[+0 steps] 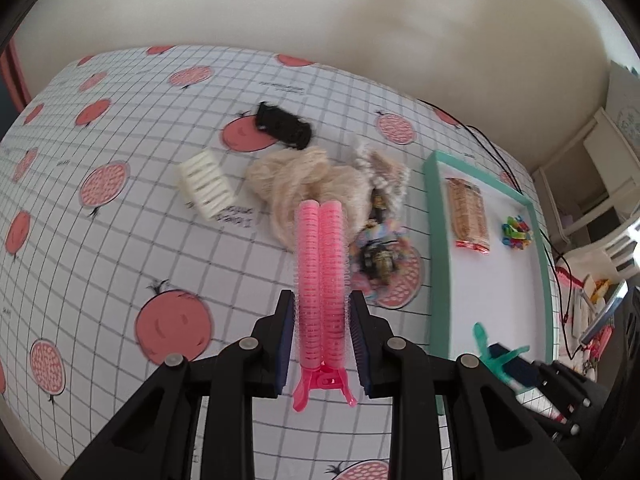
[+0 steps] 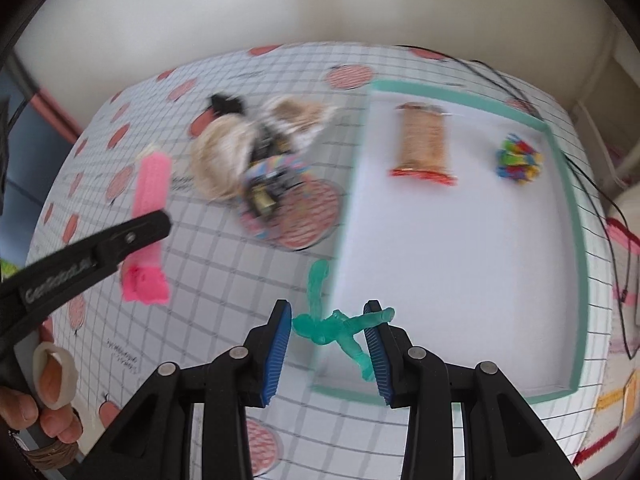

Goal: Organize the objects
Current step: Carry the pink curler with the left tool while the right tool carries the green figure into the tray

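Note:
My left gripper point(image 1: 322, 300) is shut on a pink roller hair clip point(image 1: 322, 264), held lengthwise above the table with its handle end toward the camera. In the right wrist view the same pink clip point(image 2: 150, 200) shows at the left under that gripper's black finger point(image 2: 132, 236). My right gripper point(image 2: 328, 312) is shut on a translucent teal toy figure point(image 2: 332, 326) over the near left rim of the teal tray point(image 2: 576, 240). The figure's limbs stick out past both pads. The left wrist view catches this teal figure point(image 1: 494, 354) at the lower right.
The tray point(image 1: 430, 220) holds a snack packet point(image 1: 468, 216) and a bunch of colourful clips point(image 1: 517, 233). Left of it on the checked cloth lie a blond hairpiece point(image 1: 296, 184), a black hair item point(image 1: 284, 126), a cream claw clip point(image 1: 206, 186) and a patterned scrunchie heap point(image 1: 380, 248). A hand point(image 2: 52, 380) grips the left tool.

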Available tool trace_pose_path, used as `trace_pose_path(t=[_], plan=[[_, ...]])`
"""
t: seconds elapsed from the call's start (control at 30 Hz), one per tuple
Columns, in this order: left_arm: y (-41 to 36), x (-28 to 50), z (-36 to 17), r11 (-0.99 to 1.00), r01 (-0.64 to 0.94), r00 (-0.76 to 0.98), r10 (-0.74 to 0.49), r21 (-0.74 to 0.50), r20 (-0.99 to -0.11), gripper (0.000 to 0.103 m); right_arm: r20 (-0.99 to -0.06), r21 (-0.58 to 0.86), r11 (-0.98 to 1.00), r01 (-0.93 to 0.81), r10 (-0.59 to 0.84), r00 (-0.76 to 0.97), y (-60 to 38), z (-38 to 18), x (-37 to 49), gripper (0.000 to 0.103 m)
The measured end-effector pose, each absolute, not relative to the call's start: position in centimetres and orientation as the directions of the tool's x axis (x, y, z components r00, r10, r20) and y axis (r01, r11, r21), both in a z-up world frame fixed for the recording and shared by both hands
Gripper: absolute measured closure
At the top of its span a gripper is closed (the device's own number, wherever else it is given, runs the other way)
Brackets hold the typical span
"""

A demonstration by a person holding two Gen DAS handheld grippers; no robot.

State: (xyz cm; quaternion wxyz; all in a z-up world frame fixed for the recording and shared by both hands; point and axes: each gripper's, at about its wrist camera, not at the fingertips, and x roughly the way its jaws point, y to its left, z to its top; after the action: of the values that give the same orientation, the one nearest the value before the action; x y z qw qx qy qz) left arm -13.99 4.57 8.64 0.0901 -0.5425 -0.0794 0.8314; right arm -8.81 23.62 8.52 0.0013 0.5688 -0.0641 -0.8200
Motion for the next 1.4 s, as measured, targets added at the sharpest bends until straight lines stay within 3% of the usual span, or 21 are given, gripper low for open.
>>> trace_pose_path(t=[0.6,1.4], plan=[[15.6,-13.6,10.0,-0.924,-0.281,-0.385,0.357,-0.261,-0.851,0.075,-0.915,0.160,-0.931,-0.329,-0.015,-0.402,36.1,8.8,-7.8,0.063],[21.9,-16.9,4.1,-0.913,-0.342,-0.295,0.328,-0.221,-0.898,0.075,-0.904,0.203,-0.885,-0.418,-0.006,-0.428,40.0,5.9,-9.8,0.063]])
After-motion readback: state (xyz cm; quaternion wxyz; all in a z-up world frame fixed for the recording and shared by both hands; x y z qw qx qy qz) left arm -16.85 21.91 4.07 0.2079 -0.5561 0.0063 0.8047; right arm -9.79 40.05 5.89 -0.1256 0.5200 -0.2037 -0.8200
